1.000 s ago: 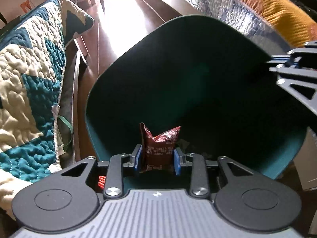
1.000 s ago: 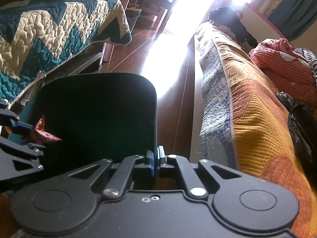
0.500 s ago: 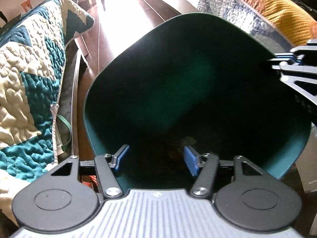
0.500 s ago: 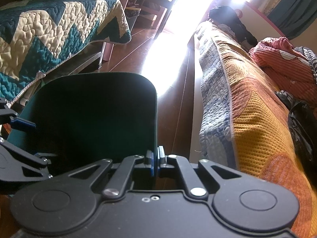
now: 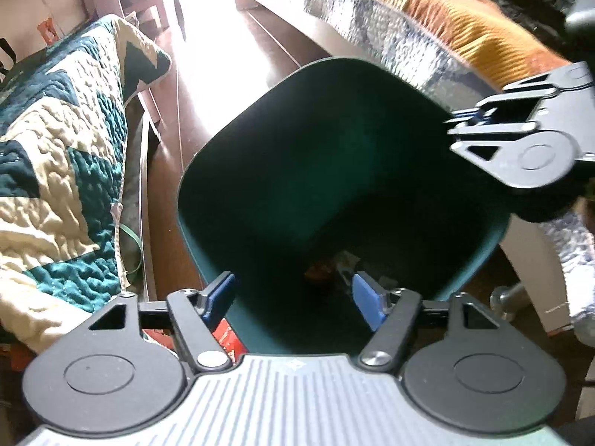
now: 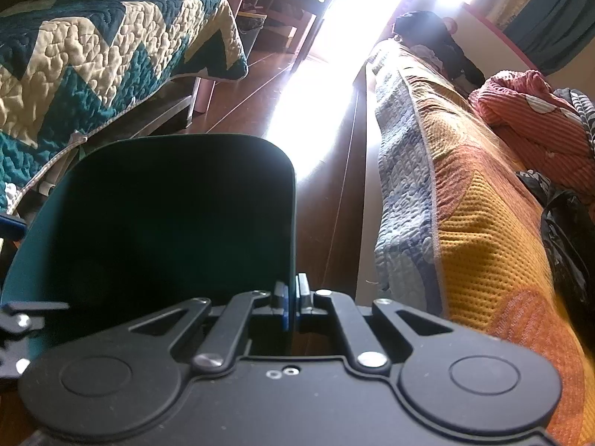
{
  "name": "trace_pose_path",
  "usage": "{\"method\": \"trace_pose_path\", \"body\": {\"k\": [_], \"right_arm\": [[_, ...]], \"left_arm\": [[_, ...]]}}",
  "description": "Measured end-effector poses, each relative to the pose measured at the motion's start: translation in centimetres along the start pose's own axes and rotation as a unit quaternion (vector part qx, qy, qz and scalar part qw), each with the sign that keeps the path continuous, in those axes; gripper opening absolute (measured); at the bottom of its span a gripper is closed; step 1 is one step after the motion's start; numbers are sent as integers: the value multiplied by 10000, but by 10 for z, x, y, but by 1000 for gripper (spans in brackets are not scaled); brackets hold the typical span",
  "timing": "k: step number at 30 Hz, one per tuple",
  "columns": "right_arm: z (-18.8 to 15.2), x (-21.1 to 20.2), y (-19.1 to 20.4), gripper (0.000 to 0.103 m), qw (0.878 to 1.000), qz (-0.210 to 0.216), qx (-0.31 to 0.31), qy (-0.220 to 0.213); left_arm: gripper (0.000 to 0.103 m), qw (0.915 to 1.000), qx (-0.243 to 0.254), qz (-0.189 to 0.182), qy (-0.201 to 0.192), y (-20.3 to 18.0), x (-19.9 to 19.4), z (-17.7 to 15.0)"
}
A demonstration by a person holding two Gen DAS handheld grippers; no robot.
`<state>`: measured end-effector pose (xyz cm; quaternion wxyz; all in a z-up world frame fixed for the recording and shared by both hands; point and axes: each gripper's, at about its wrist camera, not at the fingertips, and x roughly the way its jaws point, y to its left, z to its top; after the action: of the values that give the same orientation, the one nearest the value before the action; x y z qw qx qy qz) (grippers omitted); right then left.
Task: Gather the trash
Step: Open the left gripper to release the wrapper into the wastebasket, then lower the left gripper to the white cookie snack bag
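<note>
A dark green trash bin stands on the floor between two beds, its mouth toward me. My left gripper hangs over the bin's near rim, its jaws opening, nothing between them. Deep in the bin lie bits of trash, dim and hard to make out. My right gripper is shut on the bin's rim, the thin wall pinched between its pads; it also shows as the right gripper at the bin's far right edge in the left wrist view.
A bed with a teal and cream zigzag quilt flanks the left. An orange and blue bedspread covers the bed on the right, with a red blanket and a black bag on it. Something red lies on the wooden floor beside the bin.
The left gripper opened and let go of the dark red snack wrapper, which dropped into the bin. The left gripper then rose and drew back. The right gripper kept its hold.
</note>
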<state>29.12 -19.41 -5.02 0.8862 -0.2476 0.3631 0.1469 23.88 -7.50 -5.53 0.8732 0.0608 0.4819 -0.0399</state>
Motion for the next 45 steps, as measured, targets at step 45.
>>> {"method": "trace_pose_path", "body": {"k": [45], "right_arm": [[0,2,-1,3,10000,-4,23,50]], "left_arm": [[92,9849,220,-351,1684,-60,103,-154]]}}
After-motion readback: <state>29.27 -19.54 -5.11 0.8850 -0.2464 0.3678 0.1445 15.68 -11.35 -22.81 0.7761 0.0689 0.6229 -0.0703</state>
